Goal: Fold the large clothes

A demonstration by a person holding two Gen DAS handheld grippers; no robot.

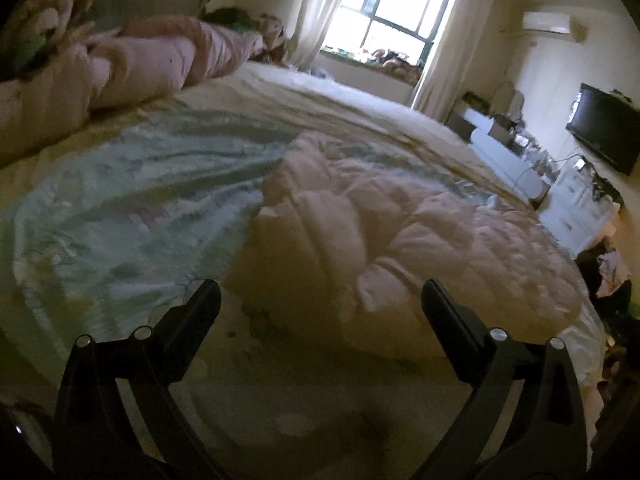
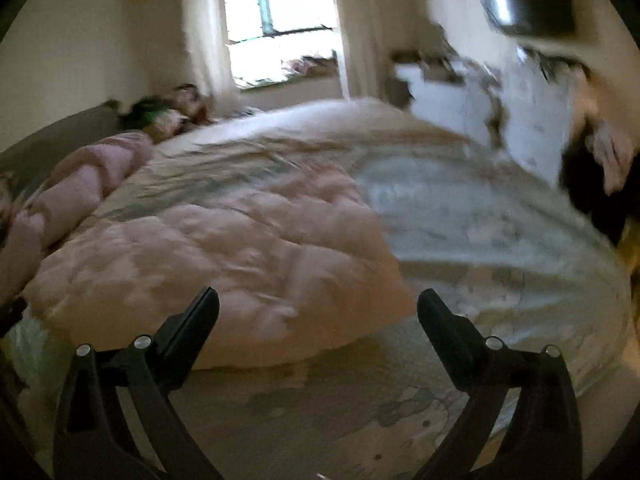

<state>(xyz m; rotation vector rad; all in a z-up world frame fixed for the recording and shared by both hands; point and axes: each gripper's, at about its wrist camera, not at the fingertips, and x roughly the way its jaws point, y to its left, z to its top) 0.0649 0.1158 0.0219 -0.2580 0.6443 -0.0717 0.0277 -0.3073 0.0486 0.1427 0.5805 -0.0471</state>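
A puffy, pale pink quilted garment (image 1: 420, 240) lies heaped on the bed, on a light blue patterned sheet (image 1: 132, 208). My left gripper (image 1: 320, 300) hangs open just short of the garment's near edge, nothing between its black fingers. In the right wrist view the same pink garment (image 2: 224, 248) fills the middle left, blurred by motion. My right gripper (image 2: 318, 308) is open too, its fingers wide apart over the garment's near hem and holding nothing. The blue sheet (image 2: 480, 224) spreads to the right of the garment.
Rolled pink bedding (image 1: 152, 60) and pillows lie along the headboard. A window with curtains (image 1: 396, 12) is at the far wall. White drawers (image 1: 572, 200) and a dark TV (image 1: 604, 132) stand right of the bed. The cream bedspread (image 1: 280, 408) lies under the fingers.
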